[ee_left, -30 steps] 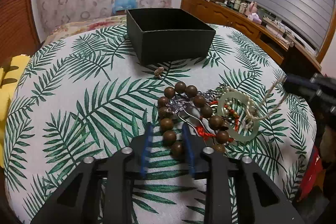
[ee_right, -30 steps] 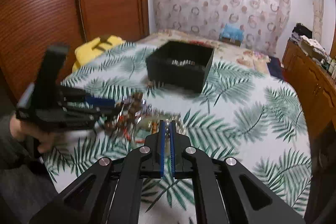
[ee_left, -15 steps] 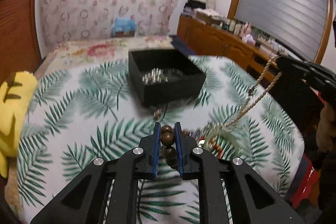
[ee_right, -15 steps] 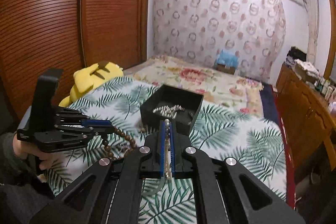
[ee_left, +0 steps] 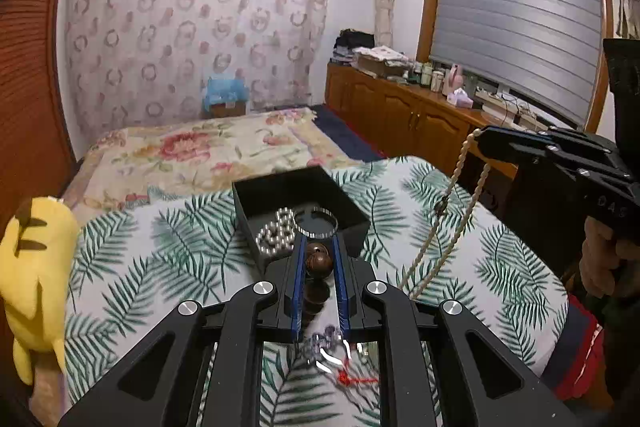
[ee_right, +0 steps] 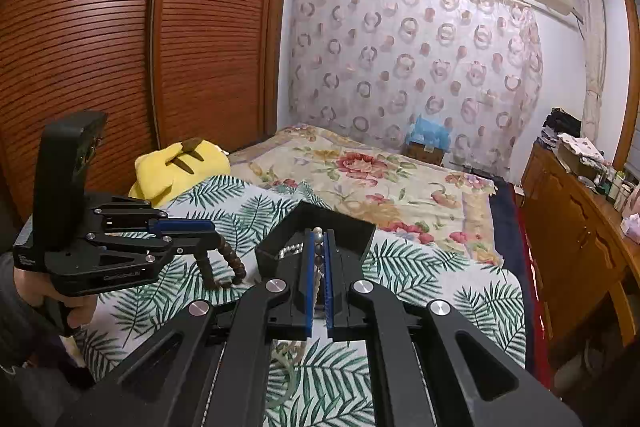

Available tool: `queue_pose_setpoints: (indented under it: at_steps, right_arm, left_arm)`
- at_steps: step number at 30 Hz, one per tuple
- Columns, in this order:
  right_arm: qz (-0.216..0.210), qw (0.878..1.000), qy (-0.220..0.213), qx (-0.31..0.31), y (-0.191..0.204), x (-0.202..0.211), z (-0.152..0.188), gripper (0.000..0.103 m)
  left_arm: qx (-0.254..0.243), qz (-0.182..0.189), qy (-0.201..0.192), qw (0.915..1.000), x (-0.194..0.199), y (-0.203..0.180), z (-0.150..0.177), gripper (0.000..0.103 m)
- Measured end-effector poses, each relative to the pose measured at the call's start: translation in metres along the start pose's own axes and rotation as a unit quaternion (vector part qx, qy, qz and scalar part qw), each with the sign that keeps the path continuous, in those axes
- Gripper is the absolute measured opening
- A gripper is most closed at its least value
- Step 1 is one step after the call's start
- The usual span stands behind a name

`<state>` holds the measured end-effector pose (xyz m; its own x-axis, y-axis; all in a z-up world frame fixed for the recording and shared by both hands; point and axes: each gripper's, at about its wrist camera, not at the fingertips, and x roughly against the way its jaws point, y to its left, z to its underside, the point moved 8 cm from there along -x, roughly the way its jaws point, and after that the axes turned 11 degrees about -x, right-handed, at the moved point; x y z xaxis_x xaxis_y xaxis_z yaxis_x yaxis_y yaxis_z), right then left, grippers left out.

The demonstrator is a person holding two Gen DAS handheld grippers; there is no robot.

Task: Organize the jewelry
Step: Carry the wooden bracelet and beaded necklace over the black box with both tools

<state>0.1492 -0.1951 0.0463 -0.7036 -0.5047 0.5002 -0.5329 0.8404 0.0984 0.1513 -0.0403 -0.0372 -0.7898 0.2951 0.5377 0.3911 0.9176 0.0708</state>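
- On the palm-leaf cloth (ee_left: pixel 168 259) covering the table, a black open box (ee_left: pixel 348 211) sits toward the far side, beyond both grippers.
- Inside the box: a silver-bead bracelet (ee_left: pixel 276 231) heaped at the left, a thin silver bangle (ee_left: pixel 316 223) lying flat beside it.
- Left gripper (ee_left: pixel 318 263): blue pads pinch the brown wooden-bead bracelet (ee_left: pixel 318 263); one large bead sits squarely between them, more beads hang below into the gap.
- Right wrist view shows the same bracelet (ee_right: pixel 232 263) drooping in a loop from the left gripper (ee_right: pixel 208 231); whether its lowest beads touch the cloth I cannot tell.
- Right gripper (ee_right: pixel 318 251): jaws pressed nearly together on a pearl necklace (ee_right: pixel 318 247); a few pale beads show in the narrow slit.
- Left wrist view: the pearl necklace (ee_left: pixel 440 227) hangs from the right gripper (ee_left: pixel 484 139) in two strands, slanting down toward the cloth; a small dark clasp sits on one strand.
- Under the left gripper, blurred: leftover jewelry (ee_left: pixel 336 351) on the cloth, something silvery and a red cord. Details unclear.
- A hand (ee_left: pixel 604 259) grips the right tool's handle at the frame edge.
- Yellow plush toy (ee_left: pixel 36 279) at the table's left side; floral bed (ee_left: pixel 200 151) behind the table.
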Motion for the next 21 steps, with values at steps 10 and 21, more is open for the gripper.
queue_pose_setpoints:
  at_steps: [10, 21]
  right_arm:
    - [-0.003, 1.0, -0.029, 0.01, -0.008, -0.009, -0.046, 0.005]
    - [-0.027, 0.998, -0.06, 0.012, -0.017, -0.029, -0.107, 0.005]
  left_arm:
    - [-0.007, -0.001, -0.031, 0.9995, -0.009, 0.012, -0.041, 0.012]
    - [-0.002, -0.01, -0.038, 0.9992, -0.035, 0.034, -0.073, 0.012]
